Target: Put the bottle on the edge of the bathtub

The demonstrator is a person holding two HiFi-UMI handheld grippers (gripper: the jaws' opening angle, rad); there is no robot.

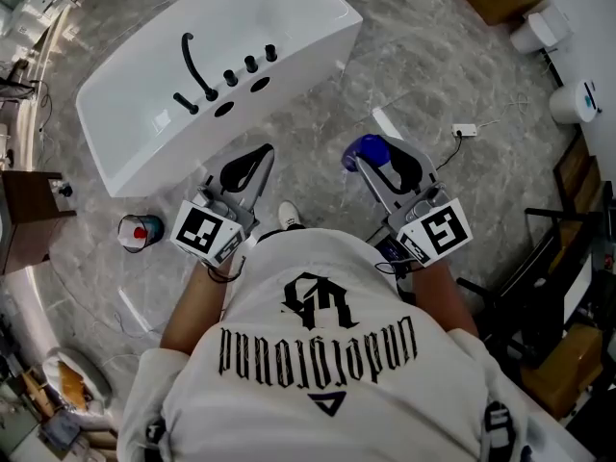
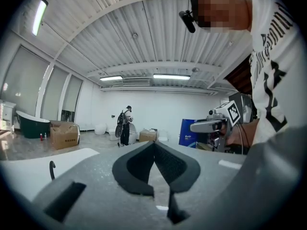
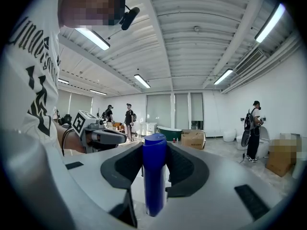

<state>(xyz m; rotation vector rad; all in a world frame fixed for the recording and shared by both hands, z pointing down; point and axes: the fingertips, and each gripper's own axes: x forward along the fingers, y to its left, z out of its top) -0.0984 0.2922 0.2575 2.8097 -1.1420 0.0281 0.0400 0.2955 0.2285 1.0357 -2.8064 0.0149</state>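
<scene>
Now: R gripper (image 3: pixel 154 169) is clamped on blue bottle (image 3: pixel 154 176), which is held approx. upright, cap up, between the pads. L gripper (image 2: pixel 154 163) is seen w/ jaws together, nothing in them. Bathtub (image 1: pixel 298 27) is found ahead and to the left of R gripper, beyond L gripper, well apart. Judged: bottle is to be carried fwd-left, axis kept vertical, onto near rim. L gripper is nearer but idle.
</scene>
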